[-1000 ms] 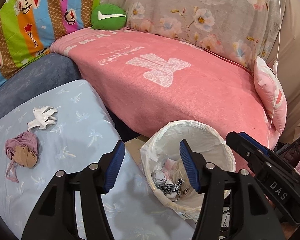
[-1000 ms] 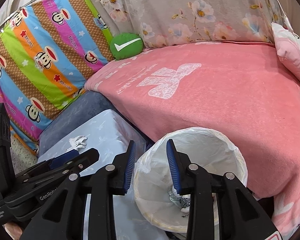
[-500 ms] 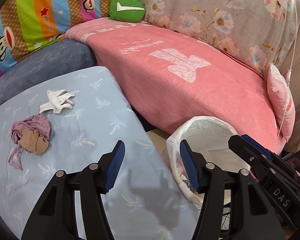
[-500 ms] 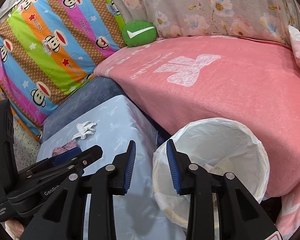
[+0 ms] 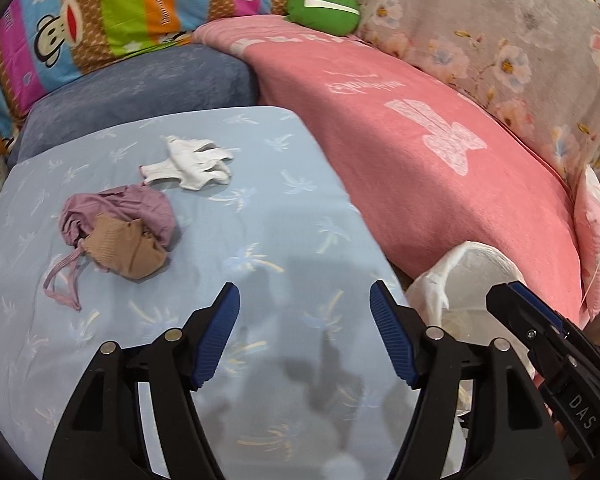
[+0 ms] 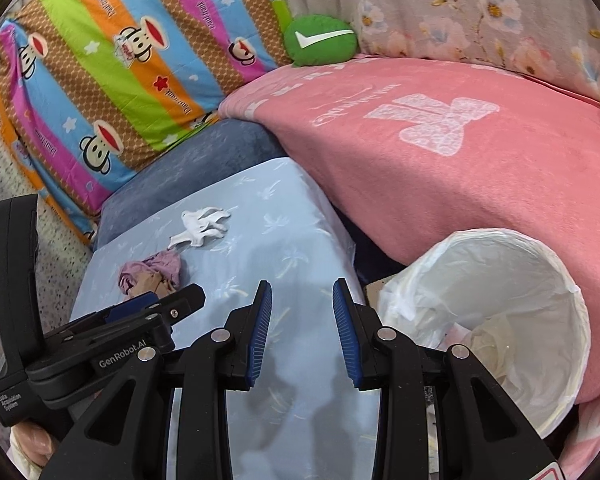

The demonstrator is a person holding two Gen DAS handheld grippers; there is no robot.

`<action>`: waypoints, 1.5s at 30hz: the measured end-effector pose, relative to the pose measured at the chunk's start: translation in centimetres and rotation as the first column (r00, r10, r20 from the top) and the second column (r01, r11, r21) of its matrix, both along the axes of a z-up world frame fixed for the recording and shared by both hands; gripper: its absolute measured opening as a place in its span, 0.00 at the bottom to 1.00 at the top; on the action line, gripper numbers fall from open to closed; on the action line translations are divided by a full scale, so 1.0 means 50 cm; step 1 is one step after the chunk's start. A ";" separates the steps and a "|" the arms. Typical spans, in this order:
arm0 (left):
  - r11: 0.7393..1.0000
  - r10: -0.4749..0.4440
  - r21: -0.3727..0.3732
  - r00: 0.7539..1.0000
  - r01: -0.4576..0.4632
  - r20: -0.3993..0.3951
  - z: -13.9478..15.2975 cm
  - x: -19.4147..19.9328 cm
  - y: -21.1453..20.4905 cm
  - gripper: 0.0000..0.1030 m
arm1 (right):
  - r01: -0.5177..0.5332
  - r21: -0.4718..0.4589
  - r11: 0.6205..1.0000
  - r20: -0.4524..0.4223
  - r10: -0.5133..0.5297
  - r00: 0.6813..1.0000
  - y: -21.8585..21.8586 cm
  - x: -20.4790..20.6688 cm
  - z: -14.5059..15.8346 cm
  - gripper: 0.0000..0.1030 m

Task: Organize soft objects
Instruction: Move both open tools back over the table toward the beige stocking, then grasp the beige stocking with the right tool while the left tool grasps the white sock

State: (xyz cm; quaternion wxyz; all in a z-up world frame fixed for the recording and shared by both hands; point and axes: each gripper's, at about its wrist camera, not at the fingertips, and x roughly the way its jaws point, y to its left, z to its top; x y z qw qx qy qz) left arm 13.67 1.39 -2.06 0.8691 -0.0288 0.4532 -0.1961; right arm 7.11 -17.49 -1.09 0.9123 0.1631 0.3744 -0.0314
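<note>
Blue-padded left claw (image 5: 304, 336) freshly widened, empty.

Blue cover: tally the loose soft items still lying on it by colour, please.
White: 1, the white sock
Purple: 1, the purple garment
Tan: 1, the tan stocking, partly tucked under the purple garment
Total: 3
</note>
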 end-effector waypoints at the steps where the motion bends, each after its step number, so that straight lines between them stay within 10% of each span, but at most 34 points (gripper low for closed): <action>1: 1.000 0.009 0.000 1.000 -0.009 -0.003 -0.003 0.003 0.010 0.63 | -0.008 -0.003 1.000 -0.002 0.008 1.000 0.009 0.005 -0.001 0.31; 27: 0.947 0.316 -0.018 0.942 -0.320 -0.116 -0.097 0.078 0.348 0.68 | -0.275 0.013 0.961 -0.085 0.275 0.958 0.319 0.188 -0.083 0.31; 45: 0.929 0.368 0.001 0.922 -0.371 -0.119 -0.124 0.113 0.427 0.68 | -0.327 0.068 0.942 -0.194 0.334 0.922 0.445 0.343 -0.217 0.31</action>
